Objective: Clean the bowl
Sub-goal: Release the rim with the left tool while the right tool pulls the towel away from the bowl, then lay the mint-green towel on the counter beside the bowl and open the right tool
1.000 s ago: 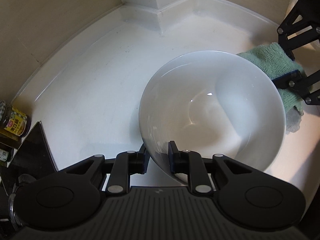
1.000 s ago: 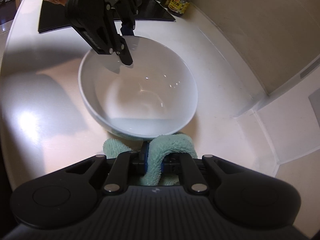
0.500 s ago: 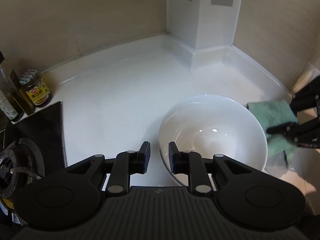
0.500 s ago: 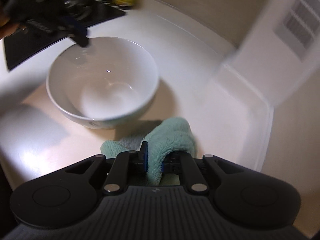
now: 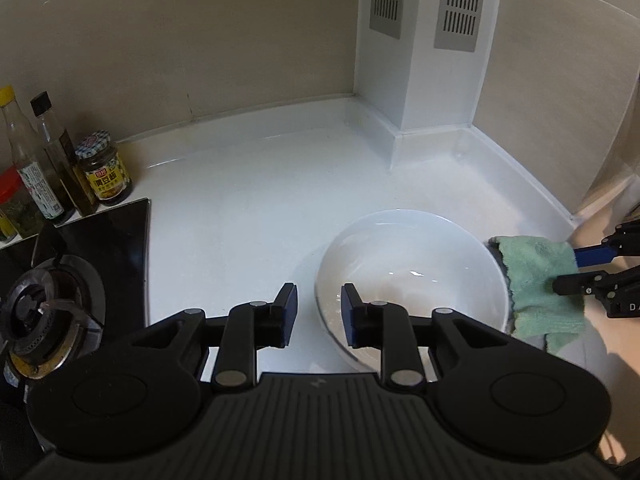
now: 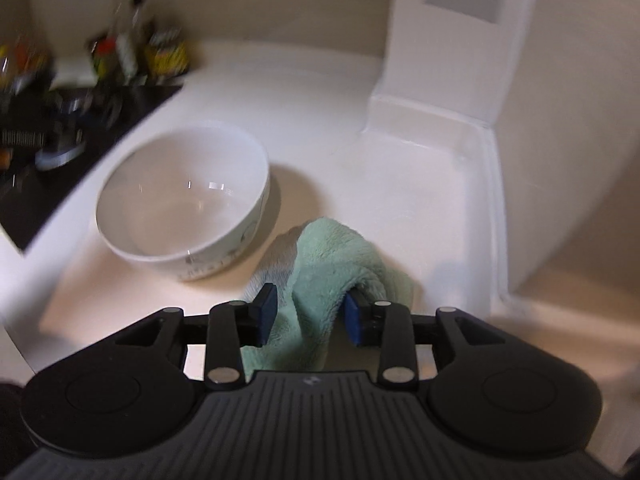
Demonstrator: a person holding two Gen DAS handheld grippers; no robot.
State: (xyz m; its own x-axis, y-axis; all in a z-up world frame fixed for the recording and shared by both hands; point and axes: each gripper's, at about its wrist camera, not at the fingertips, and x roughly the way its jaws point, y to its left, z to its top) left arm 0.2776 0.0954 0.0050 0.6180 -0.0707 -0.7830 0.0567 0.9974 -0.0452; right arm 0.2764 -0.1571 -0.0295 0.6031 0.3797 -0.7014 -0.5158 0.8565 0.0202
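One white bowl (image 5: 408,280) stands upright on the white counter (image 5: 240,216), and nothing lies inside it but a few glints of light on the glaze. Just to its right a green cloth (image 5: 540,280) is bunched on the counter, touching or nearly touching the bowl's side.

Left tongs (image 5: 316,312) have just been opening and stand apart with nothing gripped; the bowl's near rim shows in the gap between them, but neither pad presses on it. Right tongs (image 6: 310,318) have just sprung wide; a fold of the cloth rises between the blue pads, and the left pad is clear of it.

At the far left, by the black stove top (image 5: 108,240), stand two glass bottles (image 5: 52,168) with dark and pale liquid and a jar (image 5: 105,174) with a checked lid and yellow label, its contents dark.
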